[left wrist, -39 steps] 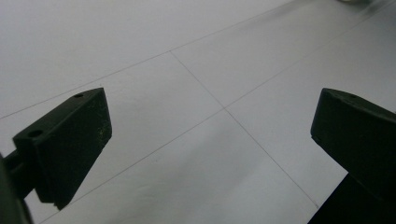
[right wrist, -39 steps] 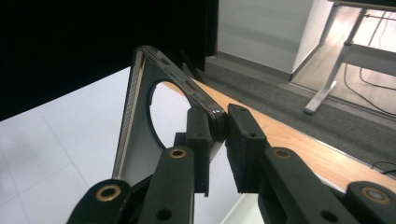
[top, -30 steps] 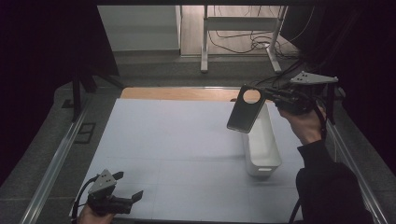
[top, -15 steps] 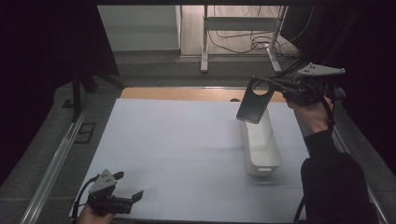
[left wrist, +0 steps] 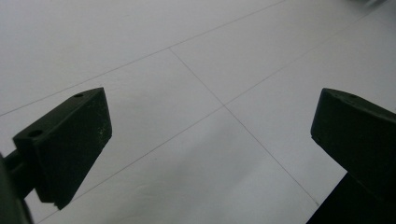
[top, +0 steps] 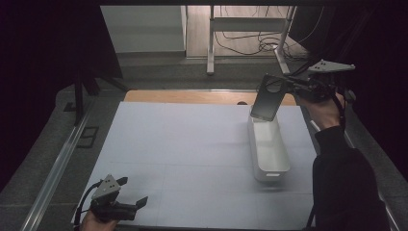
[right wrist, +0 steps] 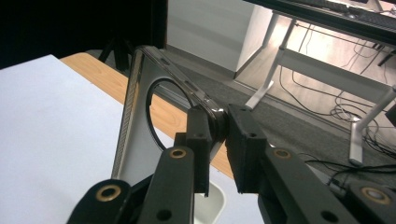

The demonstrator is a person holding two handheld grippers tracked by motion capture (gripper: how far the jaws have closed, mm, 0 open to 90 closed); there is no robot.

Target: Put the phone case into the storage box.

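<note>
Phone case (top: 268, 97) hangs in air above far end of white bin (top: 269, 149), far right of table. Long axis runs top-right to bottom-left in high view, steeply tilted; end w/ round camera cutout is up, by gripper, other end points down toward bin. In right gripper view the case (right wrist: 140, 121) stands near upright, clear rim edge-on.

R gripper (top: 294, 88) nearly closed, jaws pinching case rim at cutout end; R hand (top: 326, 108) behind it, dark sleeve below. L gripper (top: 130, 192) low at near-left corner over white mat (top: 183, 144), jaws wide apart, nothing between, L hand at frame edge.

Around: bin long axis runs near-to-far, inside looks empty. Wood strip (top: 192, 97) along far mat edge, desk legs + cables on floor beyond. Nothing between case and bin.
</note>
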